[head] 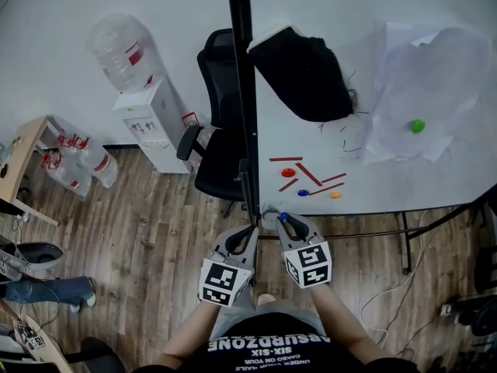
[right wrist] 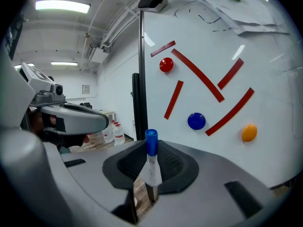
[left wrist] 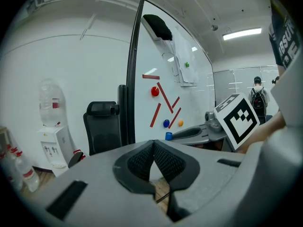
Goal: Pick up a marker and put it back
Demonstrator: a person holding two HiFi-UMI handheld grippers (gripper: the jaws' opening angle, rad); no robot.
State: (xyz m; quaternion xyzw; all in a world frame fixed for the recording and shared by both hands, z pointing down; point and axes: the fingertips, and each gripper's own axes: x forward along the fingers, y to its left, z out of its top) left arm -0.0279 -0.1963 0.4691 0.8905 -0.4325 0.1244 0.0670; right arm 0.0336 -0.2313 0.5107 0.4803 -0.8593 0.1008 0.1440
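A marker (right wrist: 151,167) with a white barrel and a blue cap (right wrist: 151,141) stands upright between the pads of my right gripper (right wrist: 151,150), which is shut on it. The cap (head: 283,217) shows at that gripper's tip (head: 286,222) in the head view, close to the whiteboard's (head: 404,181) lower edge. My left gripper (head: 250,230) is just to the left of it; its jaws meet at the tips (left wrist: 154,145) with nothing between them. From the left gripper view the blue cap (left wrist: 168,136) pokes out of the right gripper (left wrist: 189,133).
The whiteboard (right wrist: 265,56) carries red strips (right wrist: 196,82), red (right wrist: 166,65), blue (right wrist: 196,121), orange (right wrist: 249,133) and green (head: 418,126) magnets, taped paper (head: 423,84) and a black cloth (head: 307,72). Its black frame post (head: 243,92) stands beside an office chair (head: 221,130). A water dispenser (head: 151,119) stands further left.
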